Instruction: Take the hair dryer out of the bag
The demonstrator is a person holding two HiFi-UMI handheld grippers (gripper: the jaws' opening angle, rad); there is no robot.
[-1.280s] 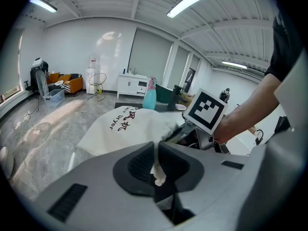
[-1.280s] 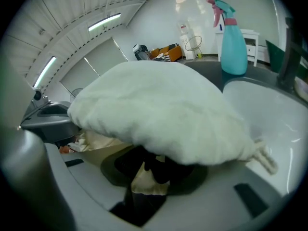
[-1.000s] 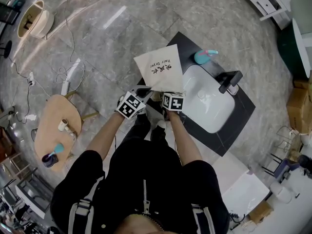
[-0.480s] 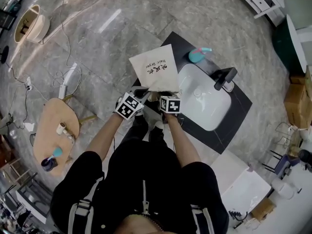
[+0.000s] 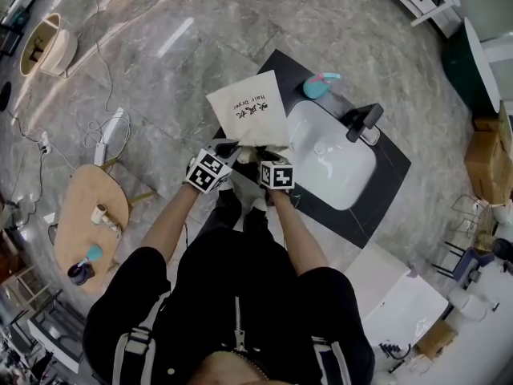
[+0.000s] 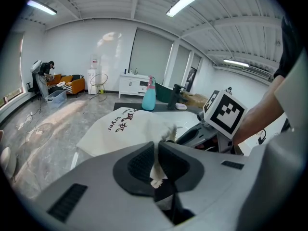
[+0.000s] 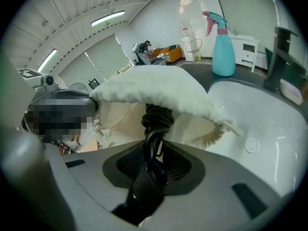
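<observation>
Here, everything turns on the mouth of the cloth bag [image 5: 248, 115], which faces the person. The bag lies flat on the dark countertop [image 5: 385, 192], its long axis running away from the grippers and slightly left in the head view, with its printed closed end farthest off.

The left gripper [image 6: 157, 150] has its jaws nearly together, pinching a fold of the bag's rim fabric at the left side of the mouth. The right gripper [image 7: 154, 153] stands just beside it at the opening, jaws part way closed and clamped on a black coiled power cord [image 7: 157, 115] that comes out from under the cream upper lip of the bag.

The hair dryer's body does not show in any view. Judging by the cord, it lies inside the bag, straight ahead of the right jaws, so the right hand is the nearer one for drawing it out while the left anchors the fabric.

The white sink [image 5: 333, 163] sits just beside the bag on the right, with the black faucet [image 5: 362, 121] and the teal spray bottle [image 5: 319, 85] beyond. The way back toward the person, over the counter's near edge, looks unobstructed, whereas a rightward swing would likely carry the cord over the basin.
</observation>
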